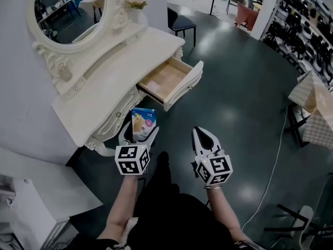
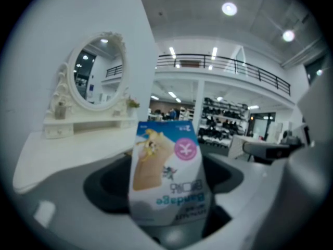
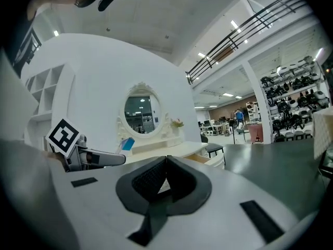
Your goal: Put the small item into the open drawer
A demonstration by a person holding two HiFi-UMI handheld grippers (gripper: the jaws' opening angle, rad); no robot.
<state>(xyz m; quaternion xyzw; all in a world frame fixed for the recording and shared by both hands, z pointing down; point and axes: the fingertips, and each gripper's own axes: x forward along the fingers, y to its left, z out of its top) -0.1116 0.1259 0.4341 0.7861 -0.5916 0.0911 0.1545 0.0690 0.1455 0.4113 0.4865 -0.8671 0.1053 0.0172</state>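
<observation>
At the left stands the white bench [image 1: 104, 82]. Just in front of it the left hand-held gripper [image 1: 139, 138] is clamped on the small bandage pack [image 1: 143, 123], which stands upright between its 2 jaws, gripped by its lower end and held in the air, not yet over the drawer. The pack looks light and thin-walled, likely to dent under hard pressure, so a gentle hold across its 2 flat faces suits it. Its glossy print may let it slip. The open drawer [image 1: 184, 85] lies ahead, its wooden floor bare. The right hand-held gripper [image 1: 201, 135] is closed on nothing.
</observation>
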